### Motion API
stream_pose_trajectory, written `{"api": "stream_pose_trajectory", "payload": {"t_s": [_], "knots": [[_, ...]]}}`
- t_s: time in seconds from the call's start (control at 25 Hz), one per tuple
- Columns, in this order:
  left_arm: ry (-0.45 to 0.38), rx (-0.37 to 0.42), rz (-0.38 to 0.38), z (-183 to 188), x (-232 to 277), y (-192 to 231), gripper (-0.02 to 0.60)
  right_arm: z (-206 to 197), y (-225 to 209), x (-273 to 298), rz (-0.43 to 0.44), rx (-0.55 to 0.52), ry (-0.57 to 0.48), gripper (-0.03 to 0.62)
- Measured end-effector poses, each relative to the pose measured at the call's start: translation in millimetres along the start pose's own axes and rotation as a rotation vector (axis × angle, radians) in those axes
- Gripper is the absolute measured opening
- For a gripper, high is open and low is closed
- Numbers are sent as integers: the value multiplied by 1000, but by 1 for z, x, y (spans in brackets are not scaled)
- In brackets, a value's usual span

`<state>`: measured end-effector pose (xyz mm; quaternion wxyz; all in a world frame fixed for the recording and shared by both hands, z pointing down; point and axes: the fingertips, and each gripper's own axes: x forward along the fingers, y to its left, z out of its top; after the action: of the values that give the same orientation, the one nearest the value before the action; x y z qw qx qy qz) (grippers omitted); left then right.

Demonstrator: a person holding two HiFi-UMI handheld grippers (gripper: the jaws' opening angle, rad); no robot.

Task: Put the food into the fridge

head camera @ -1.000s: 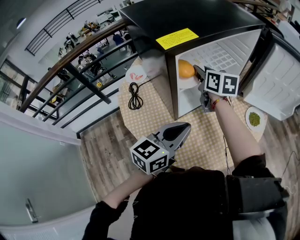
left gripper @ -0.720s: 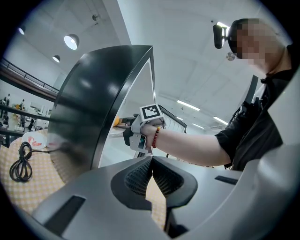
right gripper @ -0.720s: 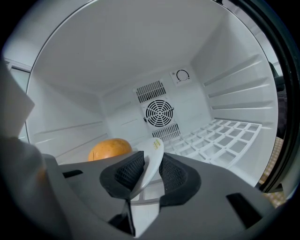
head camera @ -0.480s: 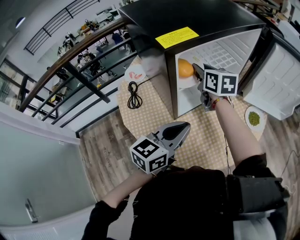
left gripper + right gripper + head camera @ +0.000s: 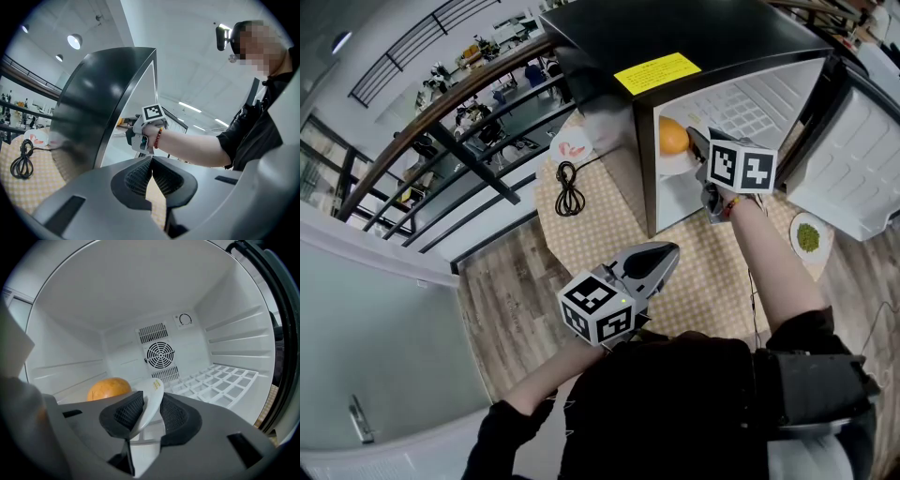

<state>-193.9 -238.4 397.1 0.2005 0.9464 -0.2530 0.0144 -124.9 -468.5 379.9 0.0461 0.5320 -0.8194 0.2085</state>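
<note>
Orange [image 5: 673,138] on a white plate [image 5: 152,391], already inside the open fridge [image 5: 675,37], at the left of the white compartment, in front of the round fan grille [image 5: 160,354] and beside the wire shelf [image 5: 220,380]. Carried by the plate rim, most likely, to avoid squeezing the fruit directly. Right gripper [image 5: 147,401] reaching through the doorway with that rim between its jaws; jaws just opening, now parted a little, the rim leaning on one pad and seemingly free of any real pinch. Judged as the release step, with the plate apparently set down inside. Left gripper [image 5: 151,164] pressed together, holding nothing, kept low and well apart from the fridge, probably only to stay out of the way.

Fridge standing on a checkered cloth [image 5: 600,225] laid over wood boards [image 5: 506,291], door [image 5: 862,159] swung wide to the right. Near the door, a second plate with green food [image 5: 809,236], not yet put away. Left of the fridge, a coiled black cable [image 5: 570,192] on the cloth. Behind, a railing [image 5: 441,103] and a large bright hall below.
</note>
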Motion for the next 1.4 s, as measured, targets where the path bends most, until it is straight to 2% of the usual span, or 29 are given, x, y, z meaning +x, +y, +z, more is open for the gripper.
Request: {"api": "stream_pose_trajectory", "payload": {"t_s": [0.36,0.4,0.44,0.48,1.12,1.4], "knots": [[0,-6,-1,0,0,-1,12,0,-4,-2,-50,-39,-8,127],[0,-7,0,-1,0,-1,12,-1,-6,-2,-67,-62,-2,135],[0,-8,0,-1,0,-1,12,-3,-9,-2,-86,-93,10,193],[0,-10,0,-1,0,-1,12,-5,-12,-2,-99,-117,22,200],[-1,-25,5,-2,1,1,12,-21,-19,4,-73,-106,43,199],[2,-26,5,-4,3,2,12,-22,-20,4,-81,-175,49,199]]}}
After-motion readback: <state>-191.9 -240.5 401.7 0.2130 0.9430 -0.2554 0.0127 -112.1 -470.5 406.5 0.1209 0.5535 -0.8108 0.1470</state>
